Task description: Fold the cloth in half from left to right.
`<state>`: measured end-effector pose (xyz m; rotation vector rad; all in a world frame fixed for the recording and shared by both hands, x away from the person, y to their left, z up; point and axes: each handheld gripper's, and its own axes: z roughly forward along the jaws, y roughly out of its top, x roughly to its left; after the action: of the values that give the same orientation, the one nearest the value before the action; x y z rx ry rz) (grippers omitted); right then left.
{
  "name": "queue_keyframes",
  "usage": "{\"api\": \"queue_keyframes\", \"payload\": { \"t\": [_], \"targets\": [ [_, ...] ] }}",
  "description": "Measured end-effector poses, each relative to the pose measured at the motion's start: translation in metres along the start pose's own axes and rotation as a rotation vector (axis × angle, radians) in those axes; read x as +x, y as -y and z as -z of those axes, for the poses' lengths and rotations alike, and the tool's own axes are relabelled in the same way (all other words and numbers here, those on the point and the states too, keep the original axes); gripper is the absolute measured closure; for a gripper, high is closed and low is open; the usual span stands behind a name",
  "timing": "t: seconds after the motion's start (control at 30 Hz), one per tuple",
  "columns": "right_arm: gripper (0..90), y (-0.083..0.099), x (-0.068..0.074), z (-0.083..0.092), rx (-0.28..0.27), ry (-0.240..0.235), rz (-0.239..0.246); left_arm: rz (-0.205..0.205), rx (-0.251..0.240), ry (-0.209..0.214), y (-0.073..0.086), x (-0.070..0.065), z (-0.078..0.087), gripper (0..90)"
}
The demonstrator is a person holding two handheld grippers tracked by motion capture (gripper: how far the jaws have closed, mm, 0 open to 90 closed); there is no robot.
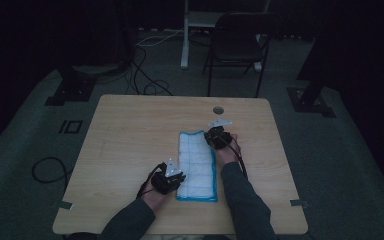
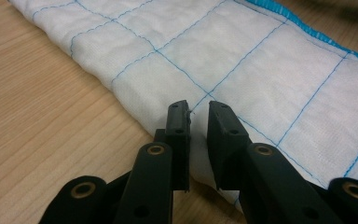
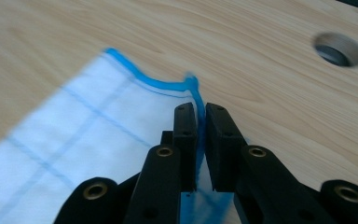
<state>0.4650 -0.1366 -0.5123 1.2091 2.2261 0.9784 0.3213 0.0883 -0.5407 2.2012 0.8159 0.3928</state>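
A white quilted cloth (image 1: 197,165) with blue stitching and a blue border lies folded in a long strip on the wooden table (image 1: 130,130). My left gripper (image 1: 177,182) is at the strip's near left side. In the left gripper view my left gripper (image 2: 198,109) has its jaws pinching the folded edge of the cloth (image 2: 214,51). My right gripper (image 1: 211,137) is at the strip's far right corner. In the right gripper view my right gripper (image 3: 200,109) is shut on the blue border, and the corner of the cloth (image 3: 74,130) lifts slightly off the wood.
A round cable hole (image 1: 218,110) is in the tabletop just beyond my right gripper, seen too as the hole (image 3: 338,49) in the right gripper view. A dark folding chair (image 1: 237,45) stands behind the table. Cables lie on the floor at the left.
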Motion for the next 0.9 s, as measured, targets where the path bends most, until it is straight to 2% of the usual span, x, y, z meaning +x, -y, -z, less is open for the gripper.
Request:
{"api": "queue_keyframes", "payload": {
  "t": [0.13, 0.23, 0.33, 0.43, 0.53, 0.67, 0.9],
  "targets": [
    [84.7, 0.005, -0.013, -0.002, 0.025, 0.033, -0.032, -0.001, -0.001, 0.003, 0.002, 0.0, 0.002, 79.3],
    [84.8, 0.008, -0.017, -0.003, 0.042, 0.045, -0.045, 0.005, -0.005, 0.009, 0.003, 0.0, 0.002, 79.0],
    [82.2, 0.009, -0.016, -0.001, 0.032, 0.037, -0.047, 0.013, -0.012, 0.021, 0.002, 0.001, 0.003, 75.9],
    [75.4, 0.01, -0.014, -0.001, 0.02, 0.014, -0.055, 0.019, -0.033, 0.029, 0.001, 0.002, 0.004, 70.3],
    [71.4, 0.01, -0.012, -0.003, 0.022, 0.002, -0.054, 0.026, -0.048, 0.02, -0.001, 0.006, 0.005, 68.0],
    [67.6, 0.01, -0.01, -0.007, 0.029, 0.004, -0.065, 0.039, -0.066, -0.012, -0.008, 0.018, 0.006, 65.7],
    [63.7, 0.009, -0.013, -0.007, 0.026, 0.016, -0.074, 0.067, -0.099, -0.066, -0.026, 0.047, 0.006, 63.9]
  ]
}}
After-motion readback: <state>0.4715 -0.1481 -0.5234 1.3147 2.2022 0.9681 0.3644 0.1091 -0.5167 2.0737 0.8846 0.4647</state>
